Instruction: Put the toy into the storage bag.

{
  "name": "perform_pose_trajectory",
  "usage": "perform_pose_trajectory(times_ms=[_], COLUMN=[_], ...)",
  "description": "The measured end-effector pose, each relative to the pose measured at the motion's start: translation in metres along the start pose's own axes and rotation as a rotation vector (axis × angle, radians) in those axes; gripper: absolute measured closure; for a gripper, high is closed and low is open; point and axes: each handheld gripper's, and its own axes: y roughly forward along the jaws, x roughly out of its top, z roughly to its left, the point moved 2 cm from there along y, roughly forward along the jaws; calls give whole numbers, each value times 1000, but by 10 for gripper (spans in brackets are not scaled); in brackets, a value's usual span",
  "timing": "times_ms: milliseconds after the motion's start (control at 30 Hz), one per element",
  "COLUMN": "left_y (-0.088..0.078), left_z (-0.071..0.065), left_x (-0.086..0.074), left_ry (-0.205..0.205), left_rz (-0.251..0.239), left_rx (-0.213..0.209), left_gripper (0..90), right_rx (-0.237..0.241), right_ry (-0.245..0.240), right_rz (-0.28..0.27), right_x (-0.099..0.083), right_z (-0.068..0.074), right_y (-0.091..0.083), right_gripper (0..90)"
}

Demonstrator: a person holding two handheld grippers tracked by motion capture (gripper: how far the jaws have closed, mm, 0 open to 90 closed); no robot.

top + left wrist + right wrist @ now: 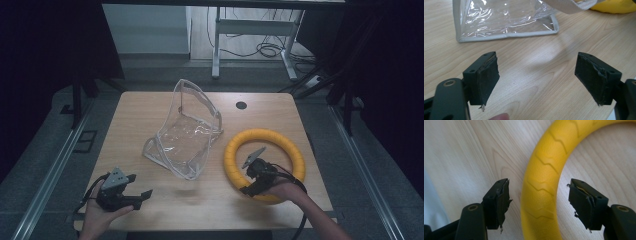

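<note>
Our right gripper (pixel 537 202) straddles the yellow ring (pixel 544 182), jaws apart; closing off-centre could skid it across the worktop (pixel 461 150). Our left gripper (pixel 536 80) (also spread, empty) faces the clear bag (pixel 504 20), which may crumple.

On the table (pixel 150 107), the pouch (pixel 186 131) sits centre, the ring (pixel 264 163) just to its right, apparently not touching. Left gripper (pixel 142 196) hangs near-left, in front of the pouch; right gripper (pixel 246 181) straddles the ring's near-left arc.
</note>
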Motion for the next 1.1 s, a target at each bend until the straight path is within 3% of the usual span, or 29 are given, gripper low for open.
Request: perform_pose_trajectory(times_ms=[133, 533, 700, 833, 967, 1100], left_y=[0, 2, 2, 1, 1, 2], left_z=[0, 0, 0, 0, 1, 0], left_x=[0, 0, 0, 0, 0, 0], left_ry=[0, 7, 7, 4, 3, 1], left_rz=[-1, 9, 7, 4, 3, 3], left_rx=[1, 2, 3, 2, 4, 2], left_gripper=[191, 191, 191, 191, 191, 191], right_rx=[-13, 17, 29, 35, 55, 90], right_ry=[-13, -31, -42, -27, -16, 19], right_rz=[53, 155, 171, 199, 178, 113], right_x=[-2, -3, 1, 4, 3, 5], right_z=[0, -3, -5, -4, -8, -15], right_y=[9, 31, 31, 32, 29, 16], right_gripper=[332, 396, 485, 498, 504, 508])
